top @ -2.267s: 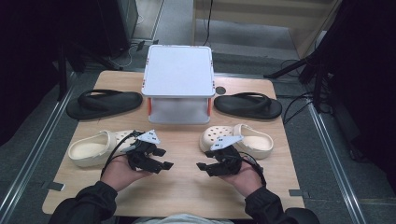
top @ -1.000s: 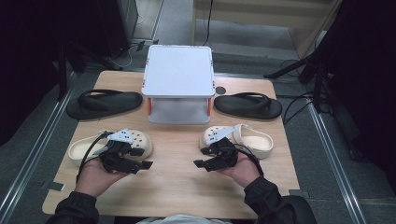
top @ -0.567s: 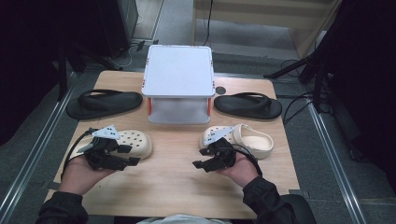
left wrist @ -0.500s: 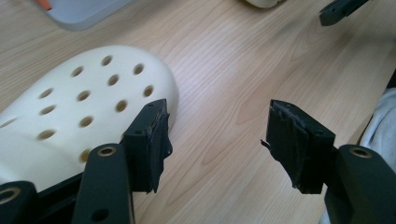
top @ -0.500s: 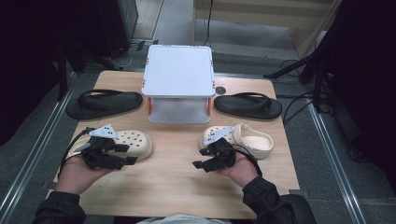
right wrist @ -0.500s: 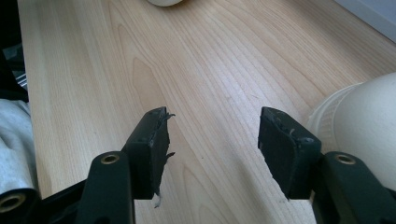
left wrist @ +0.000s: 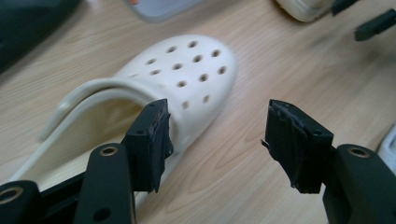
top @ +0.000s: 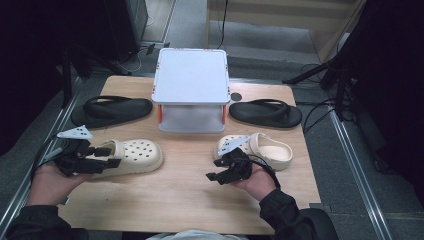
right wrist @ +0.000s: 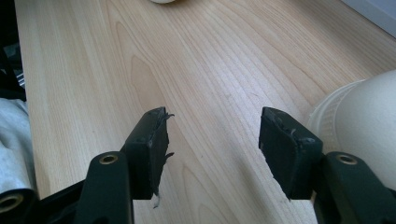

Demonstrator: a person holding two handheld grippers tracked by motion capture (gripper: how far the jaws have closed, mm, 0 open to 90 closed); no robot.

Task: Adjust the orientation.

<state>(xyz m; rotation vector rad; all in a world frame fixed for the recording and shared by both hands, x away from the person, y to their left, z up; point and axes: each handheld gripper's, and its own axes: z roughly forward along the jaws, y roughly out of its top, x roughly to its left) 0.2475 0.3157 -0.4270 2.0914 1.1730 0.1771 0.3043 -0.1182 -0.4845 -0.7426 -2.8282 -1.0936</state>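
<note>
On table [top: 190,175], lidded box [top: 191,90], contents unclear

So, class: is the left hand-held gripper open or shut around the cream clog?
Open. The left hand-held gripper has its jaws spread, one beside the cream clog's side, nothing clamped.

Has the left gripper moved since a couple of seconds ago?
Yes. In the high view the left gripper has moved toward the table's left edge, away from the lidded plastic box, to the heel end of the left cream clog.
</note>
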